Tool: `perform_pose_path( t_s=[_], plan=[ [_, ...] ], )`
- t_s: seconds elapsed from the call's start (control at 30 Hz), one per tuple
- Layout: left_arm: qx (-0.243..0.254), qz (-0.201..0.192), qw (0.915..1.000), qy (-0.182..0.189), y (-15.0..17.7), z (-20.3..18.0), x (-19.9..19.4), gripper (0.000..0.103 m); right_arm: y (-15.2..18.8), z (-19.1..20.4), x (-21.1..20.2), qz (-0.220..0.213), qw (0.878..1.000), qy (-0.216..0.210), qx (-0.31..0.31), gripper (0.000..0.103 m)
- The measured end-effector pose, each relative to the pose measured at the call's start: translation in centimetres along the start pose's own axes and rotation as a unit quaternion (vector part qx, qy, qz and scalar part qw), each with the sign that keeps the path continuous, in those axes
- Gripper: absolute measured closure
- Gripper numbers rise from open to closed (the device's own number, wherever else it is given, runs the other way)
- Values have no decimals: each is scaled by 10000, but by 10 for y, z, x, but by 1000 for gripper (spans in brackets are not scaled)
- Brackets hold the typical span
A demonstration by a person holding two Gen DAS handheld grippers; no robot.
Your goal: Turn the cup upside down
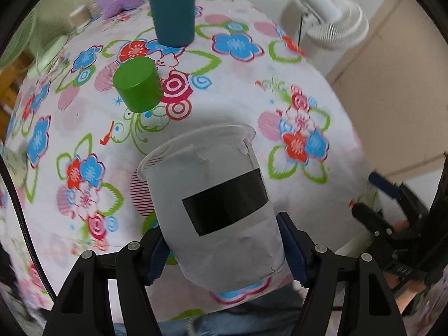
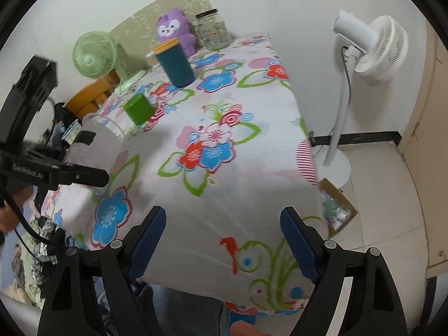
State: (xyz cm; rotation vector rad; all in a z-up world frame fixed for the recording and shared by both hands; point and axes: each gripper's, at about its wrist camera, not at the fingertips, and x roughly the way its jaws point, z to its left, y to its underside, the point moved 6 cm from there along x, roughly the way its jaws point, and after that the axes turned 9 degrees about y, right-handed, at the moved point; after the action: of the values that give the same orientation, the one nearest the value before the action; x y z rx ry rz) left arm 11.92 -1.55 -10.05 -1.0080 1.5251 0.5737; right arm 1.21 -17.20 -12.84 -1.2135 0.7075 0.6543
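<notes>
**Left gripper holds the cup above the flowered table**

The left gripper (image 1: pixel 226 254) is clamped on the cup (image 1: pixel 215 204), its blue pads (image 1: pixel 291 249) pressing the lower part of the wall from both sides. The cup is a clear plastic one wrapped in grey paper with a strip of black tape (image 1: pixel 226 204) across it. Its open rim points up and away from the camera, slightly tilted, and its base sits nearest the gripper body. In the right wrist view the cup (image 2: pixel 98 137) appears at the left edge, held off the tabletop over the near left side of the table (image 2: pixel 238 168), with the left gripper's black frame in front of it.

The right gripper (image 2: pixel 224 240) is spread wide with nothing between its pads, over the near edge of the table.

On the flowered cloth stand a green cup (image 1: pixel 138 84), upside down, and beyond it a teal cup (image 1: pixel 173 14) with a yellow rim, upright. A purple plush toy (image 2: pixel 173 30) and a glass jar (image 2: pixel 212 30) sit at the far end. A small green fan (image 2: pixel 93 56) stands at the far left, and a white floor fan (image 2: pixel 375 47) to the right of the table.
</notes>
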Motion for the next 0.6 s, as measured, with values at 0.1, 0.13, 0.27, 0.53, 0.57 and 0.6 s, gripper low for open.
perform_pose_path(
  t_s=[0.1,0.13,0.27,0.53,0.57,0.6],
  plan=[
    [246,350,9990,-142,-1,2,-1,31,2,9,2,-11,9999,-89,-103,17],
    [333,506,9980,-199,-1,3,-2,31,3,12,3,-14,9998,-114,-135,17],
    [637,1195,9904,-266,3,4,-3,31,6,23,7,-11,9994,-193,-282,17],
    [1081,2800,9534,-308,16,1,-2,30,8,44,11,-104,9981,-382,-467,17],
    [1145,2944,9482,-351,16,0,-1,30,9,46,11,-128,9979,-400,-494,17],
    [1177,3120,9420,-377,17,0,2,30,9,48,11,-142,9977,-407,-514,17]
  ],
)
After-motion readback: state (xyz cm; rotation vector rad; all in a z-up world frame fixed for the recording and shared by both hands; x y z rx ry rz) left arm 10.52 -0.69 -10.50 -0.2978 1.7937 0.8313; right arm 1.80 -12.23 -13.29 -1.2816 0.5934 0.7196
